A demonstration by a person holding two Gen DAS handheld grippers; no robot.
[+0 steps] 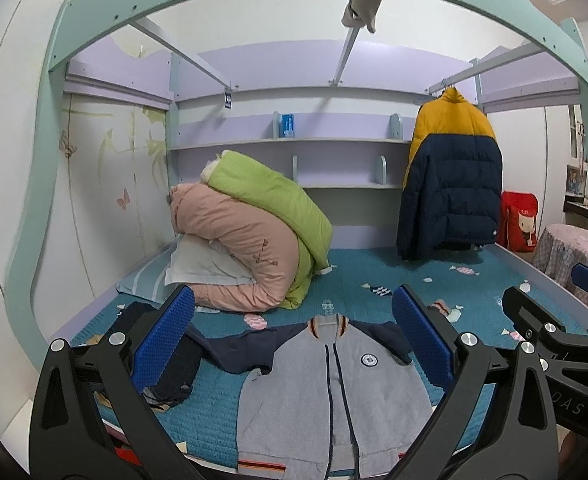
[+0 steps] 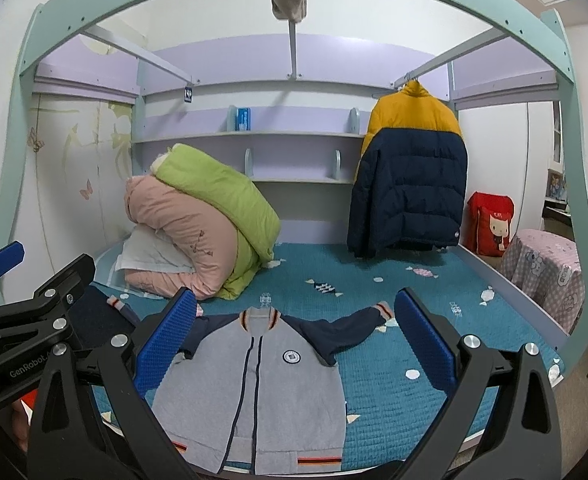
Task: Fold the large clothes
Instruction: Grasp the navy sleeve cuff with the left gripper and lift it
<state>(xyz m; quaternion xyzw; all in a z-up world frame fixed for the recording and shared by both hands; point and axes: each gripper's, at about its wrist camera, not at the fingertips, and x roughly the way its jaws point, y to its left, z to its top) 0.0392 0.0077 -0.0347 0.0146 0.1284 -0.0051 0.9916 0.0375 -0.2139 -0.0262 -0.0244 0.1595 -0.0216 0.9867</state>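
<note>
A grey jacket (image 2: 249, 392) with navy sleeves lies face up and zipped on the teal bed (image 2: 394, 396), its collar toward the far end and its striped hem at the near edge. In the right wrist view its right-hand sleeve (image 2: 346, 332) stretches out flat across the cover. The other sleeve (image 1: 229, 350) looks bunched and runs toward a dark heap of clothes (image 1: 173, 364) just beside the jacket.

Both tools hang above the near edge of the bed, well clear of the cloth. The left tool (image 1: 291, 344) has its blue pads wide apart with nothing between them, and the right tool (image 2: 296, 340) is likewise spread and empty. No fold looks started yet.

The likely trouble sits on the bunched side. A pinch there could catch the dark heap along with the sleeve and drag both across the jacket. A shallow pinch on the outstretched sleeve could slip off the cuff, or grab the quilted cover underneath and pull it up. The hem lies right at the bed's edge, so a tug toward the person could slide the jacket off. The rolled quilts (image 2: 205, 232) and the hanging puffer coat (image 2: 410, 172) stand well apart and should not interfere.
</note>
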